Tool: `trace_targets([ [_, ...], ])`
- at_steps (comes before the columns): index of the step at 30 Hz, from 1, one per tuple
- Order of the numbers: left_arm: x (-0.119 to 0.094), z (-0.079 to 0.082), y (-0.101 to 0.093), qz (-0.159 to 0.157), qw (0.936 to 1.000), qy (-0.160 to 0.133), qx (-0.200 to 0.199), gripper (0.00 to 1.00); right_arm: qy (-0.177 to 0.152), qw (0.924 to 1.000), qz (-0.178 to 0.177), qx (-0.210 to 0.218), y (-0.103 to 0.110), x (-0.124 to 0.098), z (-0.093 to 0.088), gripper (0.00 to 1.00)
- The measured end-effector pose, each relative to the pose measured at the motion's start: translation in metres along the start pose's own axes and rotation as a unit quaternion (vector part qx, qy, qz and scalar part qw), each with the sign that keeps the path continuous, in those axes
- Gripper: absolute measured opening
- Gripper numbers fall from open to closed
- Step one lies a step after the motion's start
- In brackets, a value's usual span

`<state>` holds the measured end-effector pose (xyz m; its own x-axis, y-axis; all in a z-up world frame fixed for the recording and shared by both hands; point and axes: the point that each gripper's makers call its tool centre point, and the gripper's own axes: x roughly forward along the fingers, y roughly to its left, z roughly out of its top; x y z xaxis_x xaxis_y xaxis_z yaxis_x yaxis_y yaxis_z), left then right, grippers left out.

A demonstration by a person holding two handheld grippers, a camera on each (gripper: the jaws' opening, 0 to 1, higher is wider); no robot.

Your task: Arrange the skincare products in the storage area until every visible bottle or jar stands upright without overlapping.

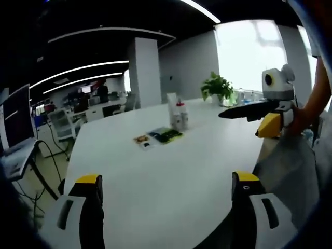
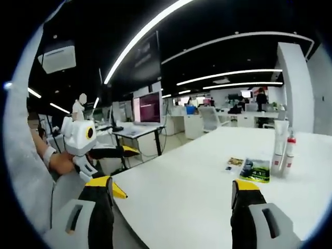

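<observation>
Products too far off to read, grippers cut by the edges

The upright tube [image 1: 171, 106] and the bottles [image 1: 179, 116] beside it stand far across the white table [image 1: 171, 171], too small to read or to count. The flat packets [image 1: 158, 137] near them are blurred, their print unreadable. The left gripper [image 1: 167, 207] and the right gripper [image 2: 171, 207] are each cut off at the near edge. The person's hand [image 2: 61, 163] is half hidden.
</observation>
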<state>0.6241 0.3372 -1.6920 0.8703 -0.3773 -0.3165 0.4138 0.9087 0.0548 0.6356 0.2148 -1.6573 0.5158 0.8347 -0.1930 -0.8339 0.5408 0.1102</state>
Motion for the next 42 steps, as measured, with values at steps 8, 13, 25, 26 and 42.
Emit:
trace_targets([
  [8, -0.001, 0.002, 0.002, 0.006, 1.0, -0.006, -0.004, 0.99, 0.02, 0.9998, -0.005, 0.003, -0.003, 0.002, -0.008, 0.93],
  [13, 0.0, 0.002, 0.0, 0.004, 1.0, -0.005, -0.007, 0.99, 0.033, 0.9995, -0.003, -0.002, -0.003, 0.002, -0.015, 0.93],
  [25, -0.001, 0.002, 0.003, 0.014, 0.9999, -0.006, -0.006, 0.99, 0.04, 0.9992, 0.003, 0.005, -0.002, 0.003, -0.017, 0.92],
  [26, 0.0, 0.001, 0.003, 0.012, 0.9999, -0.003, -0.007, 0.99, 0.04, 0.9992, 0.003, 0.007, -0.002, 0.003, -0.017, 0.92],
  [42, 0.002, -0.005, 0.0, 0.009, 0.9999, 0.013, -0.006, 0.99, 0.039, 0.9992, -0.006, -0.003, -0.007, 0.0, -0.016, 0.88],
])
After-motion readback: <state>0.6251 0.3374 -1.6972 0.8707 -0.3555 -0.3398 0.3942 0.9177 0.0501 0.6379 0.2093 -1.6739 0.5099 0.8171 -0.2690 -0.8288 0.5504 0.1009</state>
